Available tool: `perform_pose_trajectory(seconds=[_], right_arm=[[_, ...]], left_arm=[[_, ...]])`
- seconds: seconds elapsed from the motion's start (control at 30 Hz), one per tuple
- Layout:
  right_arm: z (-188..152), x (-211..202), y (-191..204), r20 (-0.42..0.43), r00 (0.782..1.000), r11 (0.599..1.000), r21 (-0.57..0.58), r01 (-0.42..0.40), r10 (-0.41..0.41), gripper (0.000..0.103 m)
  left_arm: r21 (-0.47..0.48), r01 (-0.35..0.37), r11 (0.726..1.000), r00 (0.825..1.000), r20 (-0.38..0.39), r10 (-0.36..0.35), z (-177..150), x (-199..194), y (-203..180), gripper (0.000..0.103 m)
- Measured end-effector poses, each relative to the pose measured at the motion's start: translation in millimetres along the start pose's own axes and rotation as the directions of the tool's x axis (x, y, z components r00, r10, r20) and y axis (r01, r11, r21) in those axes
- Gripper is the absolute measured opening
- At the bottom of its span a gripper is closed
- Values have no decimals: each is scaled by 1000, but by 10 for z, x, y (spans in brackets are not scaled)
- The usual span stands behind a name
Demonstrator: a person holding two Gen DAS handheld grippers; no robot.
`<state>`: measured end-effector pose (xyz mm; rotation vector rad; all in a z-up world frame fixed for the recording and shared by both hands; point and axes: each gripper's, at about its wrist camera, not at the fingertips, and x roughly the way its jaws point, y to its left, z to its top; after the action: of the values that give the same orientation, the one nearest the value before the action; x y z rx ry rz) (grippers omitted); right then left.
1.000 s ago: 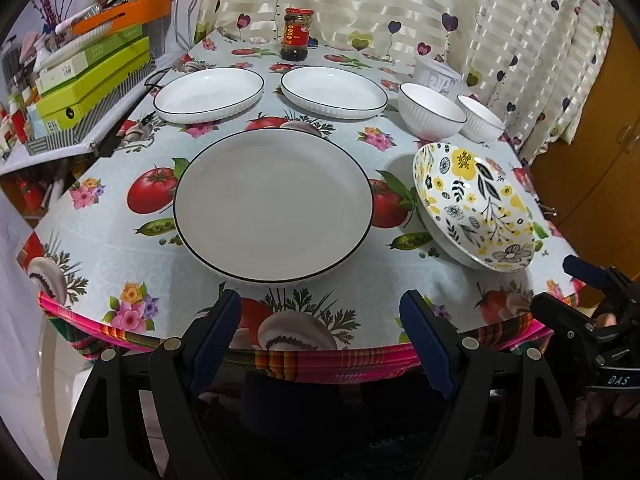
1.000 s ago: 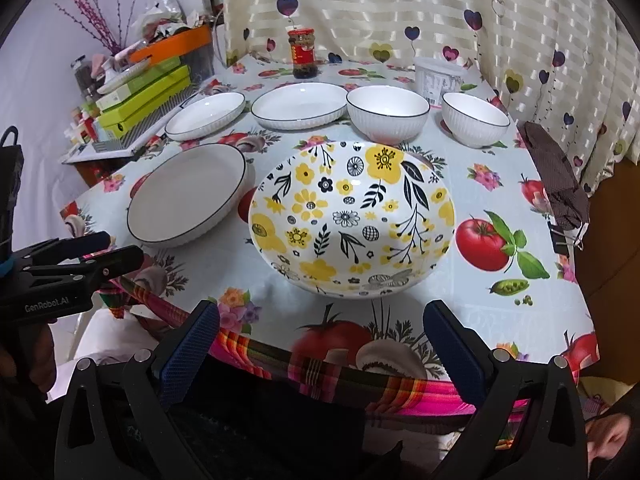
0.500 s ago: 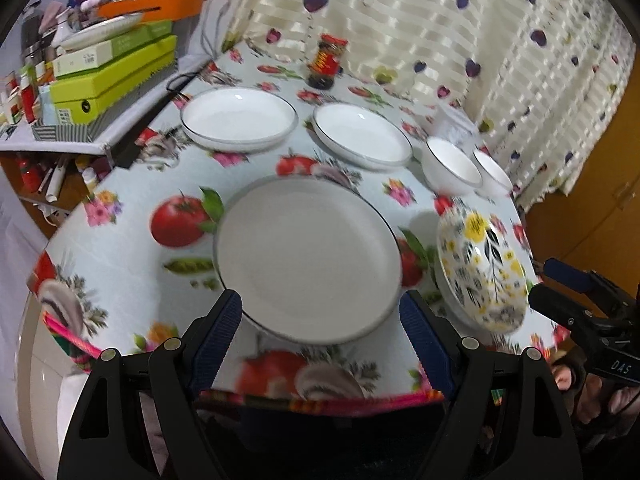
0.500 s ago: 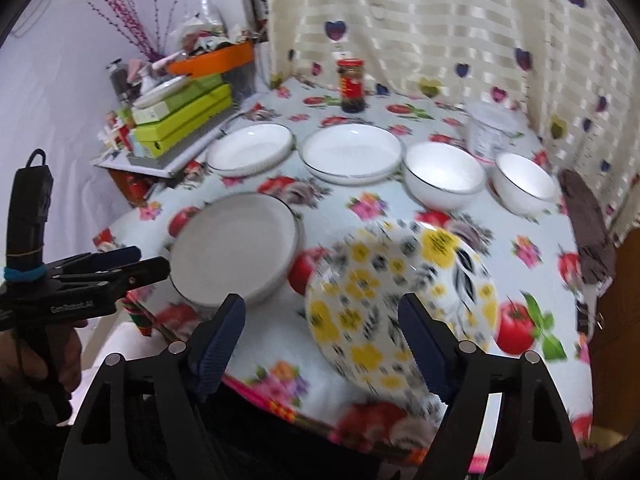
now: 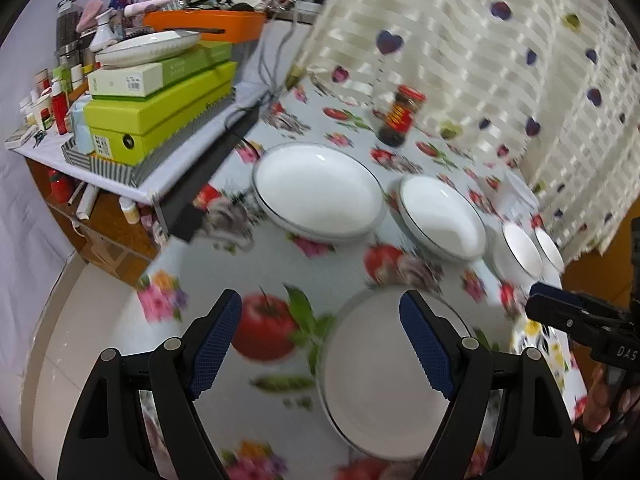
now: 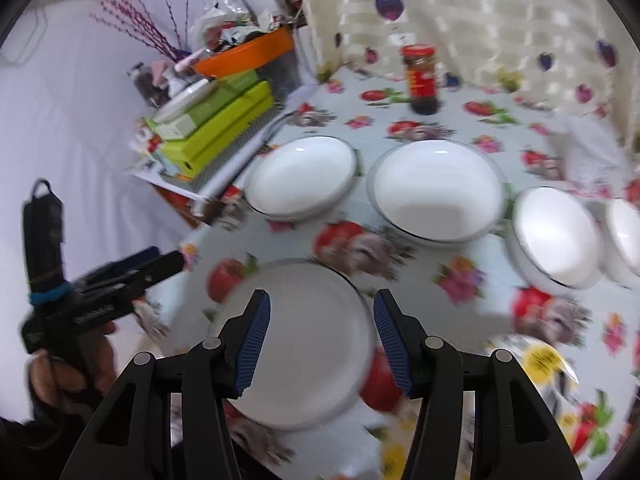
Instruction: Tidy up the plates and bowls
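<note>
A large white plate (image 5: 384,372) with a dark rim lies on the fruit-print tablecloth (image 5: 344,264), under the right finger of my left gripper (image 5: 321,304), which is wide open and empty. In the right wrist view that large plate (image 6: 304,344) lies below my right gripper (image 6: 321,300), whose jaws are closing with nothing between them. Behind it stand two white plates (image 6: 302,176) (image 6: 436,190) and two white bowls (image 6: 554,232) (image 6: 626,236). A yellow floral bowl (image 6: 540,360) sits at the lower right.
A dark jar (image 6: 420,80) with a red label stands at the back by the heart-print curtain (image 5: 500,60). Left of the table, a side table carries green boxes (image 5: 160,112), a plate and an orange tray (image 5: 204,26). A hand (image 6: 60,376) holds the left gripper.
Both grippers have moved forward over the table and swung left. The floral bowl has slid from the middle of the right view to its lower right. The right jaws have narrowed.
</note>
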<state>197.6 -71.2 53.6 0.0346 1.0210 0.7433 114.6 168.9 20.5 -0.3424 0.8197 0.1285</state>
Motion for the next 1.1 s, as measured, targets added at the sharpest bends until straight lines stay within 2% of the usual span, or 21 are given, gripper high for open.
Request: perform_pose_trajectory(seconds=[0.2, 0.37, 0.67, 0.83, 0.87, 0.93, 1.03, 1.1], right_arm=[[388, 530, -94, -58, 996, 995, 82, -66, 71, 54], [627, 969, -190, -99, 987, 983, 148, -109, 125, 54], [943, 1577, -475, -152, 977, 952, 291, -99, 148, 54], [1031, 1787, -523, -163, 977, 948, 306, -85, 140, 54], [1044, 1831, -533, -168, 976, 947, 310, -79, 137, 52], [1073, 1905, -548, -173, 976, 947, 315, -68, 128, 44], [1112, 2006, -555, -185, 976, 947, 319, -47, 111, 34], [1126, 2059, -560, -191, 977, 948, 317, -33, 98, 32]], left_arm=[[-59, 0, 998, 1000, 5, 1, 358, 373, 361, 79], [-128, 15, 992, 998, -55, -22, 614, 836, 612, 63], [-250, 78, 965, 987, -118, -110, 809, 1370, 834, 63], [-266, 96, 959, 980, -143, -138, 843, 1533, 864, 63], [-269, 97, 958, 978, -152, -142, 846, 1572, 866, 61], [-267, 96, 959, 975, -168, -145, 852, 1642, 866, 49], [-261, 96, 961, 970, -193, -149, 855, 1739, 860, 39], [-252, 101, 962, 968, -198, -153, 859, 1764, 851, 33]])
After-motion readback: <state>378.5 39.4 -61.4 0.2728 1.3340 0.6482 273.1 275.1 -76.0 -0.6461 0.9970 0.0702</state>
